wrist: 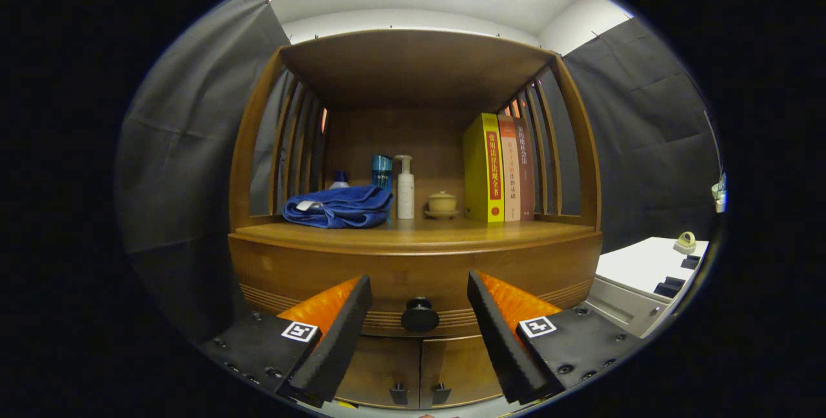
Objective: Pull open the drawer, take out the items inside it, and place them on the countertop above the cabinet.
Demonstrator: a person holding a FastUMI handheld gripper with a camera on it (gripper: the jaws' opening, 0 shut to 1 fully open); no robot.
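A wooden cabinet stands straight ahead with its drawer (pixel 310 273) closed; nothing of the drawer's inside shows. The drawer's round dark knob (pixel 419 315) sits between my two fingers and a little beyond their tips. My gripper (pixel 419 295) is open, its fingers (pixel 342 328) spread to either side of the knob without touching it. Above the drawer runs the wooden countertop (pixel 452 232). On it lie a folded blue towel (pixel 339 206), a teal bottle (pixel 381 171), a white pump bottle (pixel 405 187), a small lidded cup (pixel 442 202) and a few upright books (pixel 497 168).
Slatted wooden sides and a top board enclose the countertop shelf. Two cupboard doors with small dark handles (pixel 419 393) sit below the drawer. A white unit (pixel 639 276) with a small object on it stands to the right. Dark cloth walls hang on both sides.
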